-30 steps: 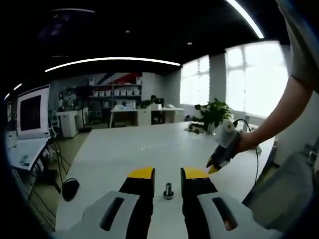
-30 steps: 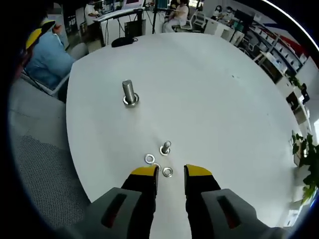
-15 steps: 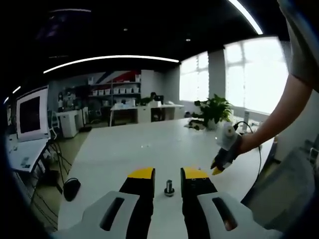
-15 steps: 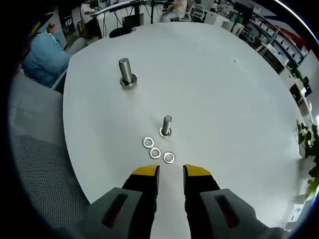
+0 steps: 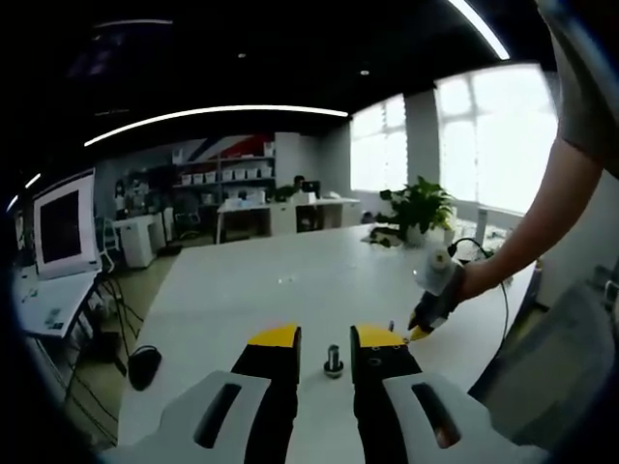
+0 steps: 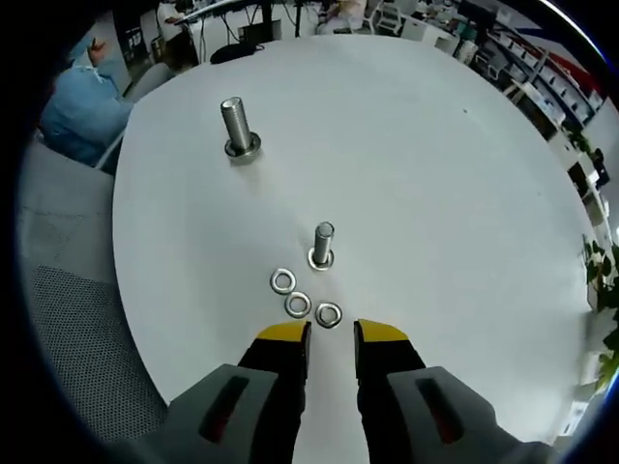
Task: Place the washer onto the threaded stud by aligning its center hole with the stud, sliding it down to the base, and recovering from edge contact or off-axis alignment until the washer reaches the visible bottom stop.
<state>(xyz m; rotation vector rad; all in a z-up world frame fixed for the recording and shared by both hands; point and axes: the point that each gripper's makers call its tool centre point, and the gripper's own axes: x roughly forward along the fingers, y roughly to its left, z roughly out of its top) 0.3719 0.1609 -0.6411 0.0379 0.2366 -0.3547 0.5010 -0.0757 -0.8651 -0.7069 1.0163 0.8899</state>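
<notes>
Washers, three of them, lie flat on the white table (image 6: 464,193) in the right gripper view: one (image 6: 281,281) farthest left, one (image 6: 297,304) in the middle, one (image 6: 328,314) nearest the jaw tips. They form a short curved row, each just beside the next; whether they touch I cannot tell. All three rest on the table, none on a stud.

A small threaded stud (image 6: 322,246) stands upright just beyond the row, its base close to the washers. A larger stud (image 6: 235,128) stands upright well apart from it, toward the far left table edge.

The right gripper (image 6: 331,333) hangs above the table with its yellow-tipped jaws apart and nothing between them. The nearest washer lies just ahead of the gap, not touching the tips.

In the left gripper view, the left gripper (image 5: 326,336) also has its jaws parted and holds nothing. A stud (image 5: 334,362) stands upright on the table, seen in the gap between the jaw tips; contact with either jaw is not visible.

To the right in that view, the right gripper (image 5: 422,327) points down at the table, held by a hand (image 5: 462,280) on a bare forearm. A potted plant (image 5: 418,211) sits at the far table edge near the windows. A computer mouse (image 5: 143,365) lies on a lower surface to the left.
</notes>
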